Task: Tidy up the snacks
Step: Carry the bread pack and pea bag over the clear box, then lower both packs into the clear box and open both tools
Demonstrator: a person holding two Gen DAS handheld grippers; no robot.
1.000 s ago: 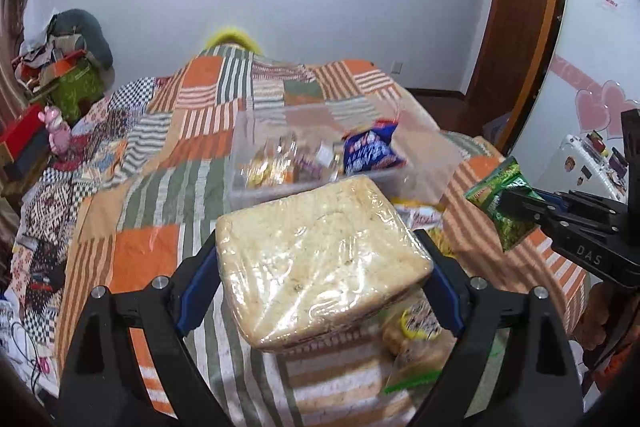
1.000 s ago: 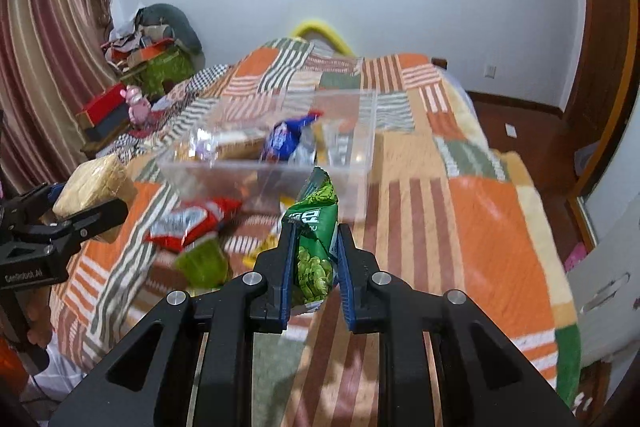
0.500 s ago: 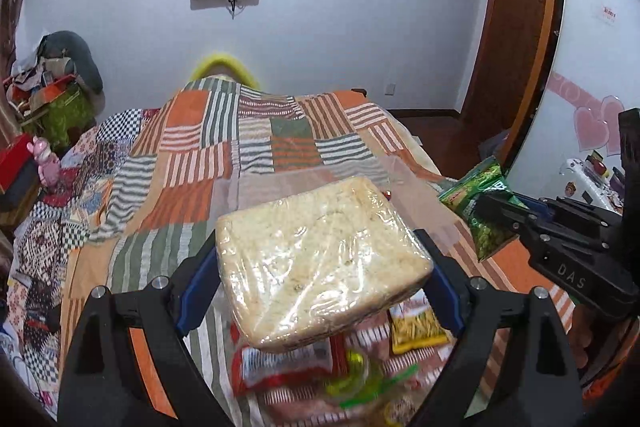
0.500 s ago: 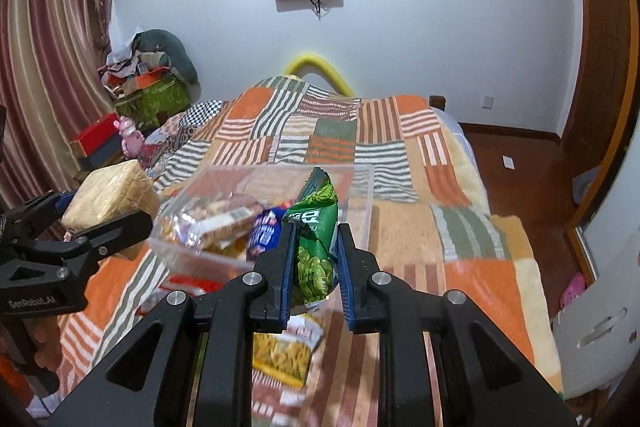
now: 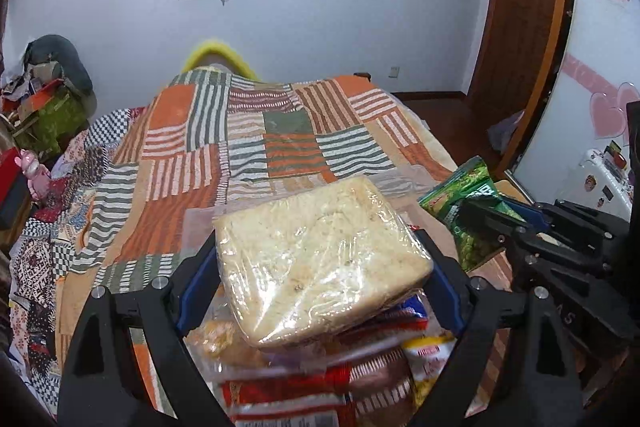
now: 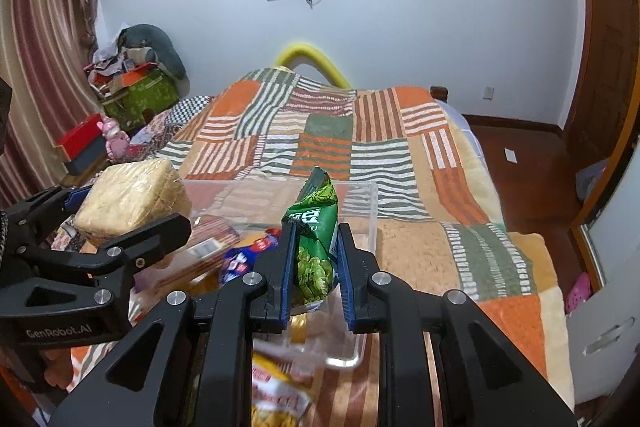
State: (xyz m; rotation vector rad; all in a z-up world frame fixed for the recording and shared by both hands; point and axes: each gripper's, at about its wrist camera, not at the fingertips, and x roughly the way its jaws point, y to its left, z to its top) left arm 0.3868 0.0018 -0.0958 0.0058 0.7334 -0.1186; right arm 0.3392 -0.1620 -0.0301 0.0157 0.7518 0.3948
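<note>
My left gripper [image 5: 320, 267] is shut on a plastic-wrapped loaf of bread [image 5: 320, 255], held flat between its blue pads. Beneath it stands a clear plastic box [image 5: 200, 223] holding several snack packs [image 5: 320, 379]. The right gripper [image 6: 314, 259] is shut on a green snack bag [image 6: 316, 239], upright over the box's near right part [image 6: 374, 211]. A blue pack [image 6: 244, 259] and a long striped pack [image 6: 200, 255] lie inside. In the right wrist view the left gripper [image 6: 124, 211] holds the bread [image 6: 132, 195] over the box's left side. The left wrist view shows the green bag [image 5: 468, 211] at right.
The box stands on a bed with a striped patchwork blanket [image 6: 320, 131] and a yellow headboard [image 6: 316, 59]. A yellow snack pack [image 6: 276, 395] lies on the blanket by the box's near side. Clutter and a green box [image 6: 140, 95] sit at the left; wooden floor [image 6: 520, 155] lies at the right.
Both grippers moved forward along the bed with their loads. The clear box, first ahead of them, now lies right under them. Neither grip has changed.
</note>
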